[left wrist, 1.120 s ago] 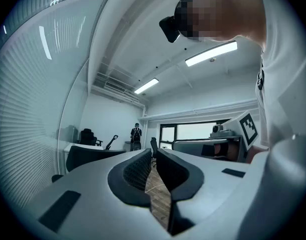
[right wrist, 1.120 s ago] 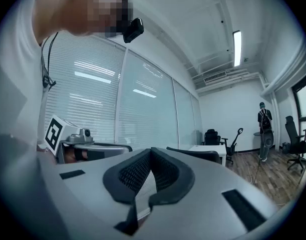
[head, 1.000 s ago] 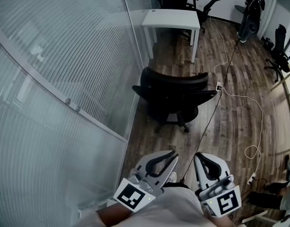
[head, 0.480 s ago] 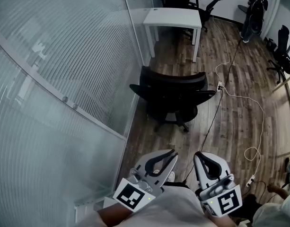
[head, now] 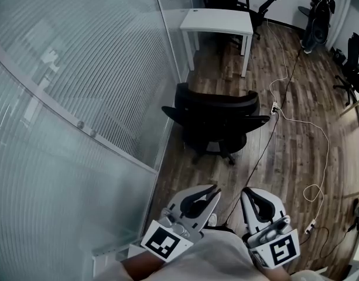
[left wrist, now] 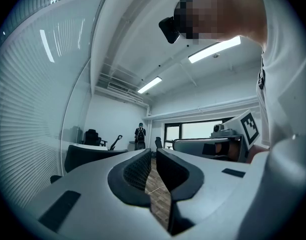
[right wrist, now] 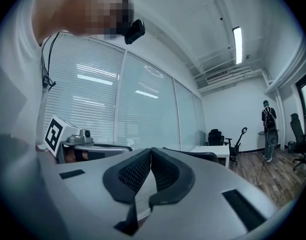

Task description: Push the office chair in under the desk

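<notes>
Straight up-frame from both grippers, well apart, stands the chair (head: pixel 214 119), with the desk (head: pixel 217 21) beyond it. Left gripper (head: pixel 216 192) barely ajar, right gripper (head: pixel 248 193) closed; both empty, equally near.

A person low on the floor to the right of the office chair (head: pixel 217 119), by the near end of the white cable (head: pixel 327 148), has slipped out of the head view. The chair now looms slightly larger, and the desk (head: pixel 217 21) beyond it sits a little further right.
</notes>
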The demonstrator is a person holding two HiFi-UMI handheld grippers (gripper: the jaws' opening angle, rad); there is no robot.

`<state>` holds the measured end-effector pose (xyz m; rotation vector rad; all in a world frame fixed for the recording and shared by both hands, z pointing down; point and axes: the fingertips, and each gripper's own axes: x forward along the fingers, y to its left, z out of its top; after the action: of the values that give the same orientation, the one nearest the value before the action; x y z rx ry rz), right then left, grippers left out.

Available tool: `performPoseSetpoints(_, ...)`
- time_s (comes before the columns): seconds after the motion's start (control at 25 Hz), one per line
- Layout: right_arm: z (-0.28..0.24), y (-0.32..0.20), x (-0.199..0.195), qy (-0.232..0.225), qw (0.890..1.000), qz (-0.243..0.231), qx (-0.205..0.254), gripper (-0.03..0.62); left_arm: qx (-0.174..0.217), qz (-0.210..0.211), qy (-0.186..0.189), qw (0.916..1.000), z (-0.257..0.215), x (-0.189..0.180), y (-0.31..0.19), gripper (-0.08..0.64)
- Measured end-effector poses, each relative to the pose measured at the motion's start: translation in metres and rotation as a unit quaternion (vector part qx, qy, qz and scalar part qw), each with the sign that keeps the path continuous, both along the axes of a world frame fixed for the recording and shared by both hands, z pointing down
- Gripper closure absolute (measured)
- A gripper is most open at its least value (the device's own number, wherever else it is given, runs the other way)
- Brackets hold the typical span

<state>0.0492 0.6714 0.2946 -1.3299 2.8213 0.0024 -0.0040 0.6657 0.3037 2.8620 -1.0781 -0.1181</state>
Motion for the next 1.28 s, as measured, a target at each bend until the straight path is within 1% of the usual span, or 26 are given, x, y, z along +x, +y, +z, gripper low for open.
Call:
performPoseSetpoints(0.32,0.006,-0.042,-0.014,0.007,1.000,-0.002,-0.003,0.563,-0.006,-0.002,-0.003,1.0000,0.006,-0.014,-0.043,0.503)
performPoseSetpoints(0.52,0.007,-0.076,-0.025,0.010,1.000,0.003,-0.005,0.563,-0.010,0.002,-0.006,0.9999,0.009,-0.027,-0.080,0.503)
performPoseSetpoints(0.8,0.010,-0.123,-0.043,0.028,1.000,0.008,-0.006,0.563,-0.018,0.019,-0.011,0.9996,0.016,-0.044,-0.127,0.503)
performPoseSetpoints(0.96,0.012,-0.147,-0.053,0.025,1.000,0.018,-0.001,0.563,-0.022,0.028,-0.005,0.9994,0.020,-0.053,-0.153,0.503)
performPoseSetpoints(1.16,0.017,-0.168,-0.064,0.028,0.999,0.029,0.004,0.562,-0.017,0.044,-0.014,0.9988,0.026,-0.061,-0.178,0.503)
performPoseSetpoints(1.28,0.024,-0.179,-0.069,0.023,0.999,0.039,-0.014,0.561,-0.018,0.048,-0.020,0.9985,0.033,-0.065,-0.189,0.503)
